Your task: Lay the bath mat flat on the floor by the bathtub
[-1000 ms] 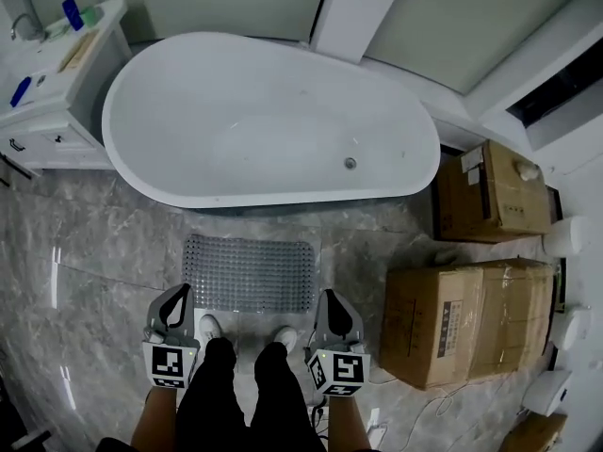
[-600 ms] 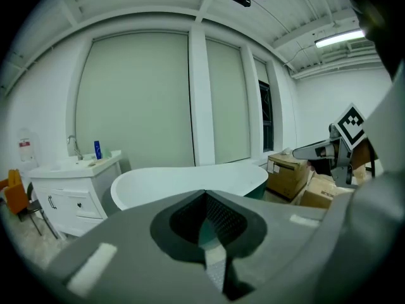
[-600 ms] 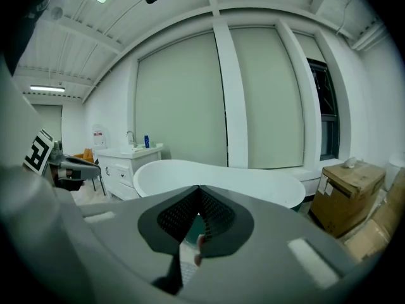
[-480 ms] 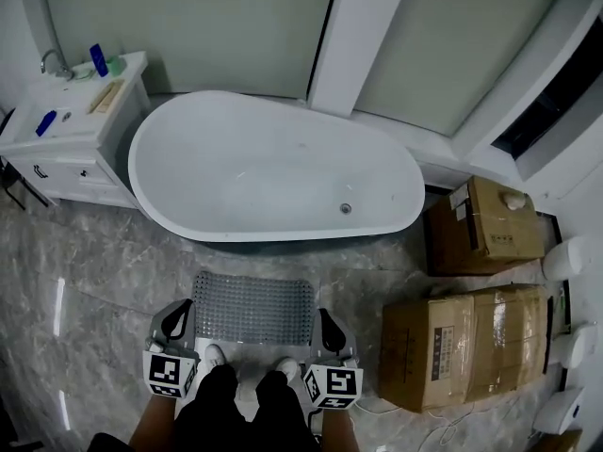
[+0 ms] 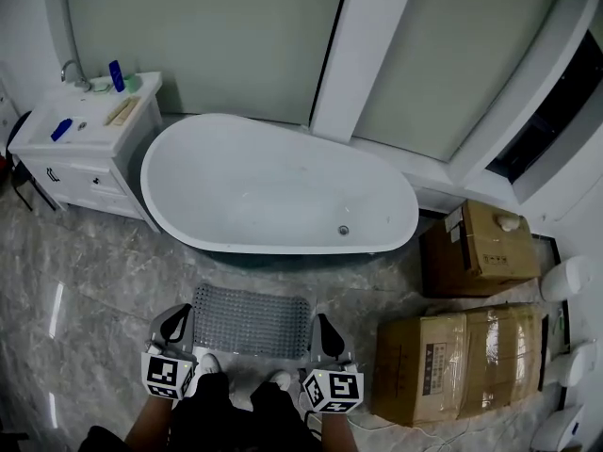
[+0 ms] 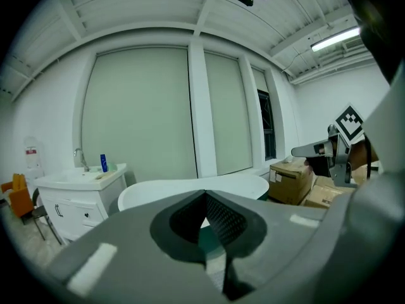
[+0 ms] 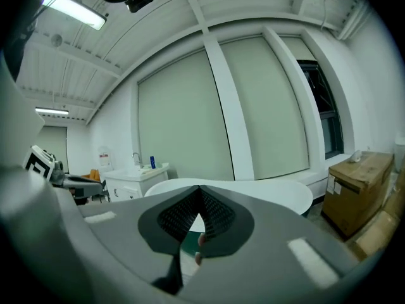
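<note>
The grey studded bath mat [image 5: 251,321] lies flat on the marble floor, just in front of the white oval bathtub [image 5: 273,186]. My left gripper [image 5: 174,325] is held at the mat's near left corner and my right gripper [image 5: 326,333] at its near right corner, both raised close to the person's body. In the left gripper view the left gripper [image 6: 204,194] has its jaws closed together with nothing between them, pointing at the bathtub [image 6: 190,192]. The right gripper [image 7: 199,189] is shut and empty in the same way.
A white vanity [image 5: 80,139] with a tap and bottles stands left of the tub. Two cardboard boxes [image 5: 480,248] [image 5: 452,365] sit on the floor at the right, with white rolls [image 5: 570,276] beyond them. The person's feet are at the mat's near edge.
The head view has risen and tilted up, so tub and mat look smaller and lower. Both grippers stay shut near the body; the mat has not moved.
</note>
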